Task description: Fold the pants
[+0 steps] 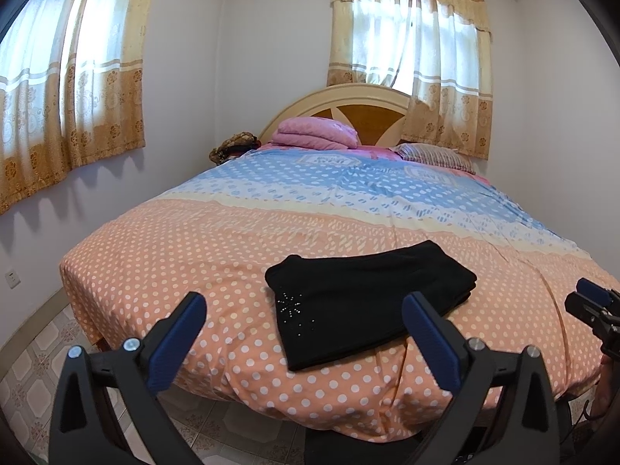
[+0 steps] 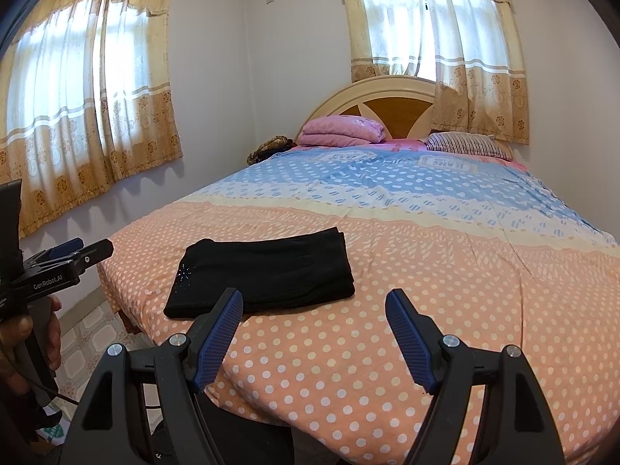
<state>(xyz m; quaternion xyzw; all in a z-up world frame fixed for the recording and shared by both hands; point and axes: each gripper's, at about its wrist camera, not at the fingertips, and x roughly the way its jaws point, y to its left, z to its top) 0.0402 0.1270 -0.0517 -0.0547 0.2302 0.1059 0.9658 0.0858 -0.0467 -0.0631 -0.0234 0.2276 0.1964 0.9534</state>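
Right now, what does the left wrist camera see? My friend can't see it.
Folded black pants lie on a polka-dot bed. The open left hand-held gripper hovers in front of them, holding nothing. A pink blanket sits by the headboard.

Soft daylight glows through two curtained windows (image 1: 410,35); frames sharp, bowed and black-cornered by fisheye.

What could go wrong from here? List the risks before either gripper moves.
1. The folded black pants lie near the foot edge of the bed; a nudge toward that edge might slide them to the floor.
2. The stacked layers show at the right end; pinching only the top one could undo the fold.
3. Both the left gripper and the right gripper are open and empty, side by side; reaching together, they might collide.
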